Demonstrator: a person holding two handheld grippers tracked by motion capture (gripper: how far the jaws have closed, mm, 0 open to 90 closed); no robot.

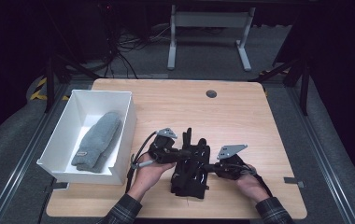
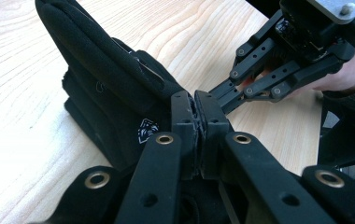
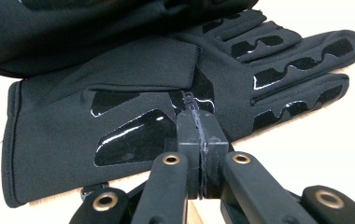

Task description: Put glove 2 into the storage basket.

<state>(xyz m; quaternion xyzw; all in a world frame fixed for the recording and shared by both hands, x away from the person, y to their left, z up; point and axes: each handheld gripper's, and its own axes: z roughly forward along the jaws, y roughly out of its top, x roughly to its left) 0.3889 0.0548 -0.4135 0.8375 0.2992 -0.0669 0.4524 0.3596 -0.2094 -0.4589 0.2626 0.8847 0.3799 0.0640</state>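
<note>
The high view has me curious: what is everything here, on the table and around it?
black gloves: a pair, black, stacked at the table's near middle, between the grippers
grey gloves: a knitted pair by the look of it, grey, inside the bin
bin: one, white, open-topped, table's left edge
table: one, light wood, with a dark round grommet near the far edge
desk frame: one, white legs, on the floor beyond
left gripper: one, black, jaws shut, against the black gloves
right gripper: one, black, jaws shut, at the lower glove's palm
hands: two, plaid sleeves, at the near edge
</note>
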